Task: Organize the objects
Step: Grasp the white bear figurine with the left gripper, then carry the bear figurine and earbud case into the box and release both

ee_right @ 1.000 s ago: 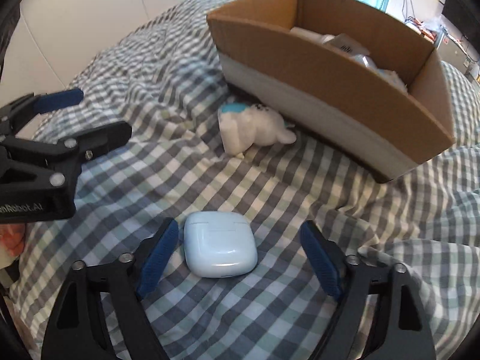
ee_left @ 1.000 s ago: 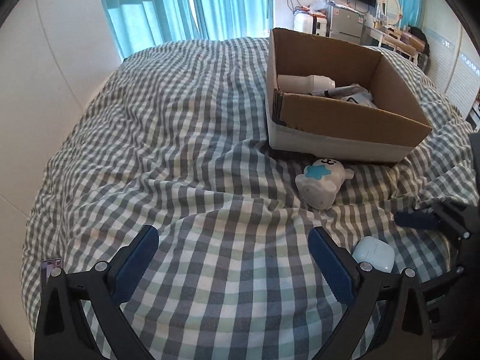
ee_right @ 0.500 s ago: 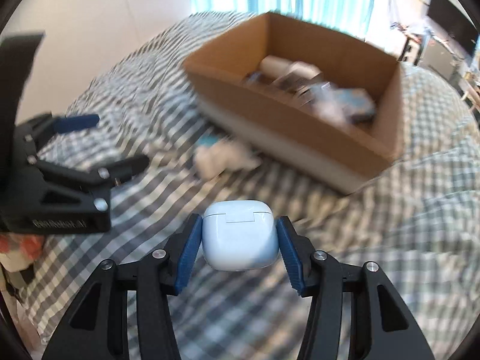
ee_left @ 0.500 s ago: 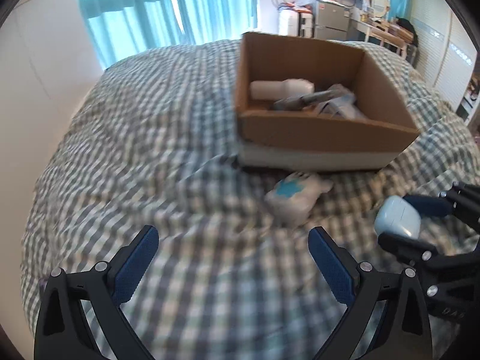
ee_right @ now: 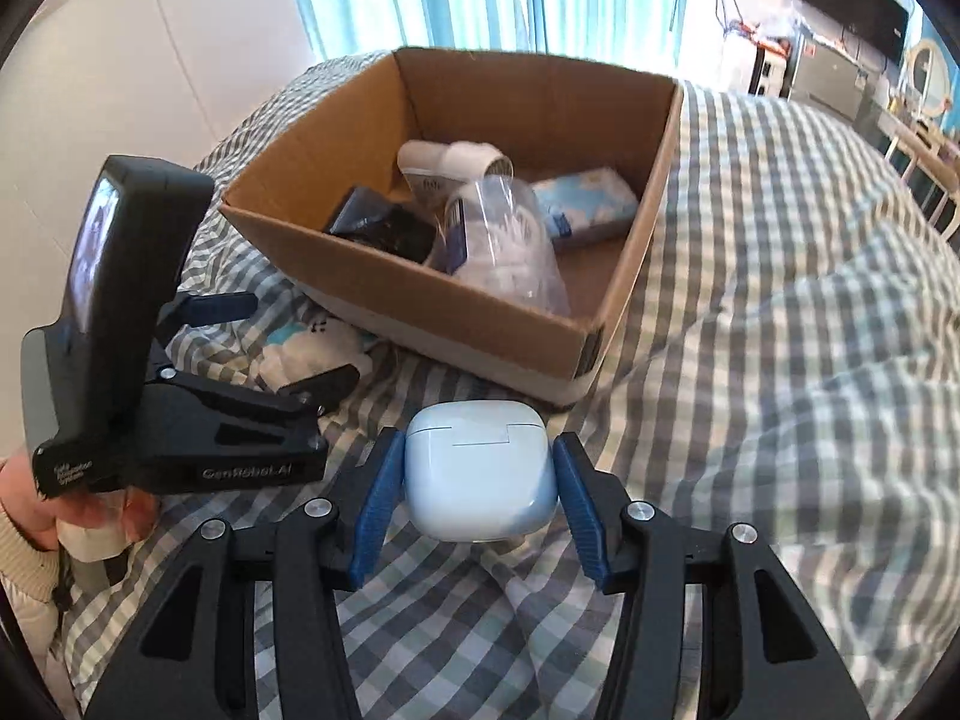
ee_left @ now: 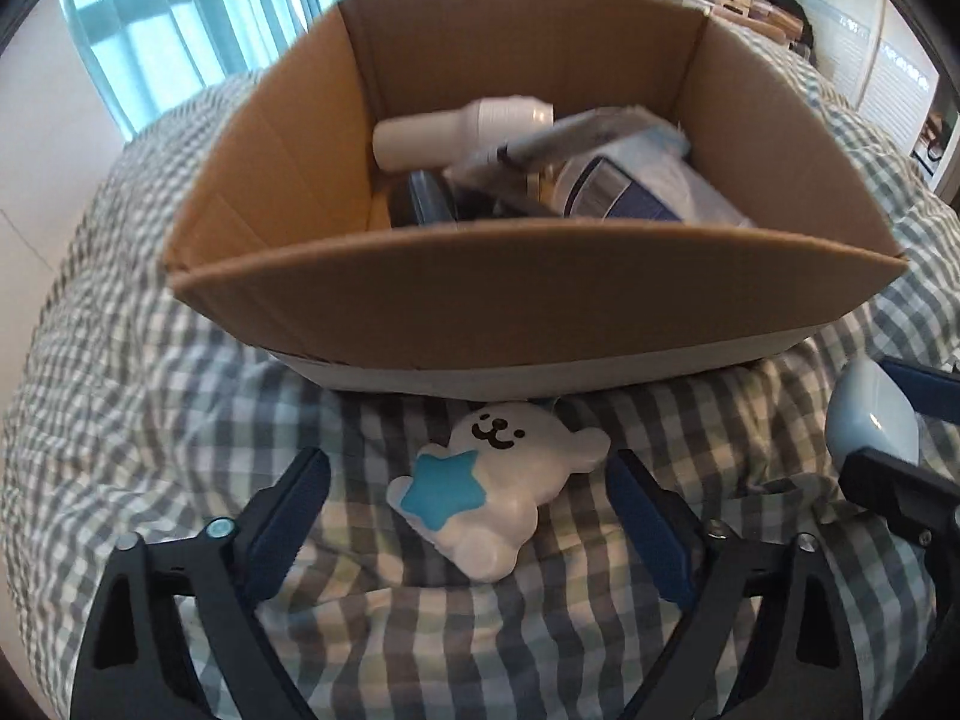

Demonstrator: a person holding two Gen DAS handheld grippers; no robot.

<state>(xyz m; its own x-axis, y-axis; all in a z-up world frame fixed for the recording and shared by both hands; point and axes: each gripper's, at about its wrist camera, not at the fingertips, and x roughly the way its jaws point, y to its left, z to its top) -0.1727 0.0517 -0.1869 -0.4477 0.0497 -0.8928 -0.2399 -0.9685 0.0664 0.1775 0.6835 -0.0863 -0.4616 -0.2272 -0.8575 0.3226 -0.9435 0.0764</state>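
Gripping a pale blue earbud case (ee_right: 478, 471), the right gripper (ee_right: 477, 480) has both blue pads against its sides and holds it above the checked bedspread (ee_right: 780, 300), just in front of the cardboard box's (ee_right: 420, 300) near corner. Left gripper (ee_left: 468, 507): fingers spread wide, either side of a white seal toy (ee_left: 510, 480) with a blue star. Toy lies on the bedspread, just in front of the box's front wall. Box holds a white bottle (ee_left: 456, 132), packets and dark items.
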